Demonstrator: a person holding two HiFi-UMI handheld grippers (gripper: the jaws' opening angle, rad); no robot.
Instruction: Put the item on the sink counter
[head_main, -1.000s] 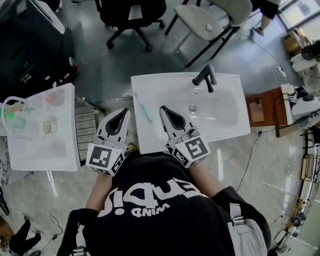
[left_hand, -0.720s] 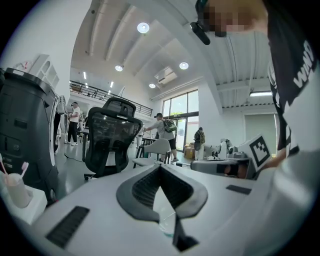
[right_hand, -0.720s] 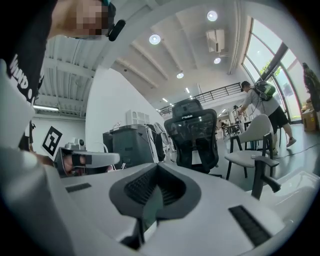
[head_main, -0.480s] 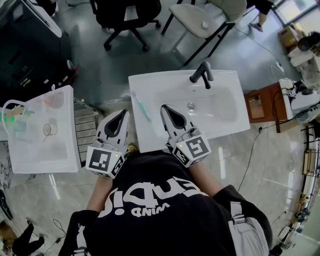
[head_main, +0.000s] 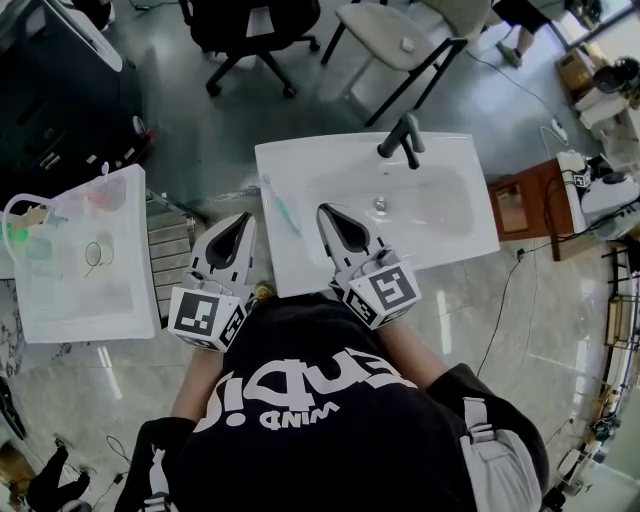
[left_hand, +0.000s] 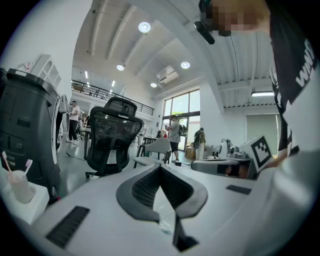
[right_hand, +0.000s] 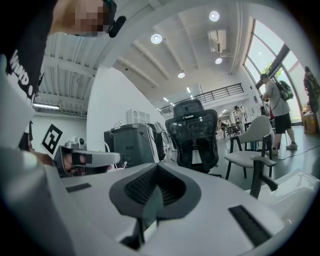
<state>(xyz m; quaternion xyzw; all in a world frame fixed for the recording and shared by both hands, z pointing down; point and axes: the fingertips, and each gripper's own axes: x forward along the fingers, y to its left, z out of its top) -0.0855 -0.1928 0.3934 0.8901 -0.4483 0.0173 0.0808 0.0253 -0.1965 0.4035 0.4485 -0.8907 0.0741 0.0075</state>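
Change was next to none over the last second: your left tongs (head_main: 242, 220) and right tongs (head_main: 326, 212) sat where they had been. Both were pinched fully closed with nothing between the jaws. The left tongs hung just off the 9 o'clock edge of the sink bench (head_main: 455, 240), over the gap toward the side bench (head_main: 70, 300). The right tongs reached in over its 6 o'clock rim. The teal toothbrush (head_main: 283, 210) lay flat on the sink bench at 9 o'clock of the basin (head_main: 420, 205), between the two tong tips and touching neither, same spot as before. The faucet (head_main: 403, 142) stood at 12 o'clock. My read: the item was already placed and you had let go, so the task looked done, with only backing off left.
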